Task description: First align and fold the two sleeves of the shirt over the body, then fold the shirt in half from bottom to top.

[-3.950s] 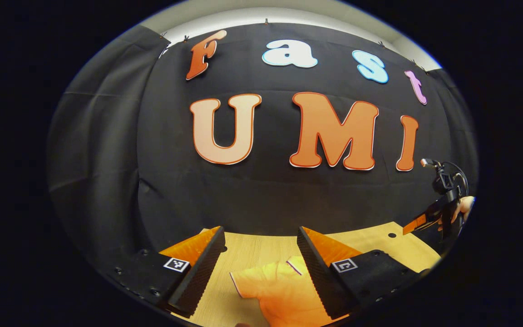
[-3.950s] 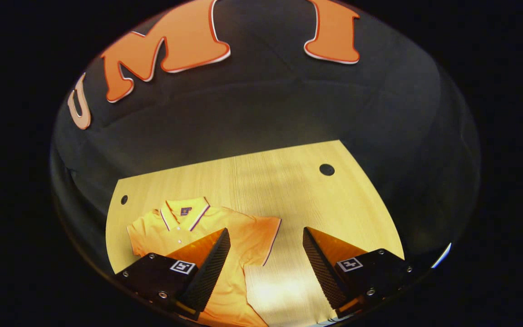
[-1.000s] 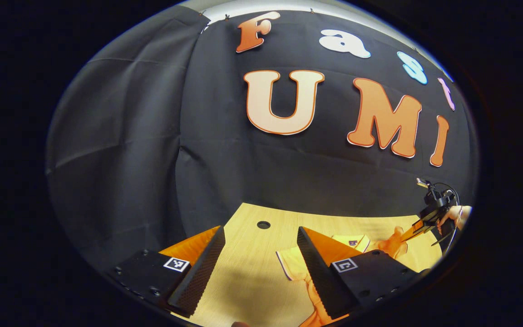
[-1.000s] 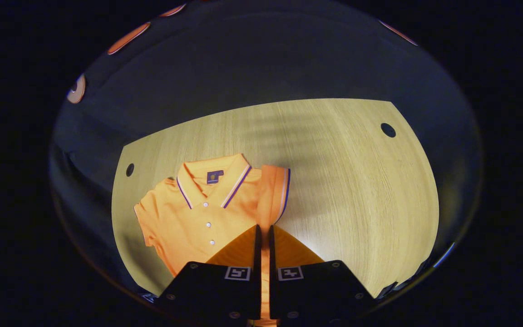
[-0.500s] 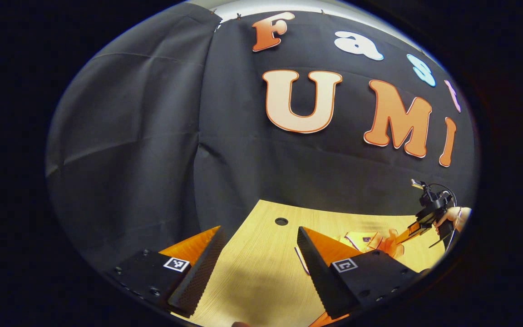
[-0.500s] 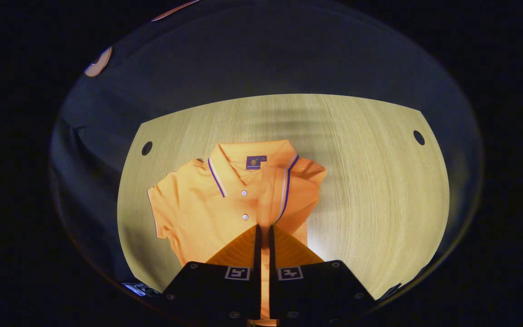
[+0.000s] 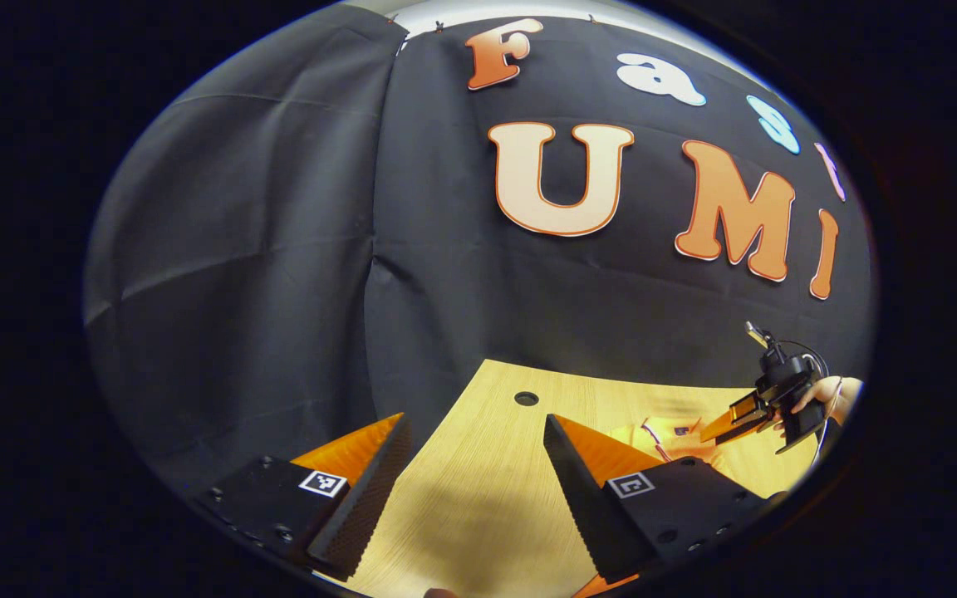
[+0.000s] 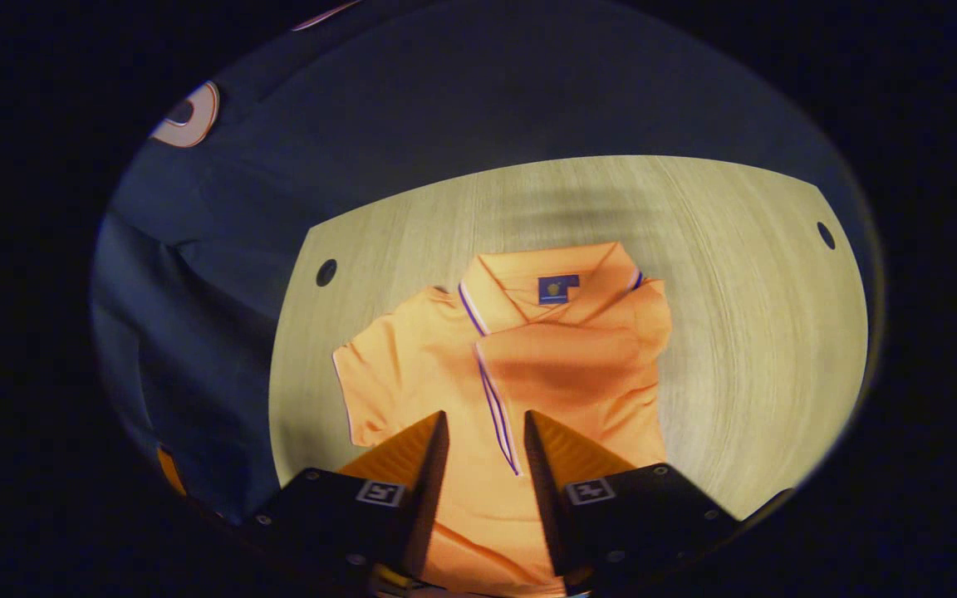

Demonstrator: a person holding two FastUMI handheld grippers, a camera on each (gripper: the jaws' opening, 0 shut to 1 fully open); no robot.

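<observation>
In the right gripper view, my right hand-held gripper (image 8: pixel 483 436) sits nearest, at 6 o'clock, its jaws parted and gripping nothing, hovering just above the shirt (image 8: pixel 445 374). Between the fingers runs the striped cuff of the right sleeve (image 8: pixel 578 361), which lies folded across the chest, its edge pointing toward 6 o'clock. Beyond it, toward 12 o'clock, the collar (image 8: pixel 557 274) lies flat on the table (image 8: pixel 744 332). The left sleeve (image 8: pixel 358 374) sticks out toward 9 o'clock, unfolded.

In the left gripper view, my left hand-held gripper (image 7: pixel 474 465) is wide open and empty over bare table (image 7: pixel 478 490), well apart from the shirt (image 7: pixel 653 436), which lies off toward 3 o'clock. Farther out at 3 o'clock I see my other hand (image 7: pixel 831 390) holding the right hand-held gripper (image 7: pixel 732 423) over the fabric.

I judge that 1 of the 2 sleeve folds is done. What is left: bring the left hand-held gripper to the left sleeve, fold it over the body to match, then take the hem and fold the shirt bottom to top. The hem itself is hidden behind my fingers.
</observation>
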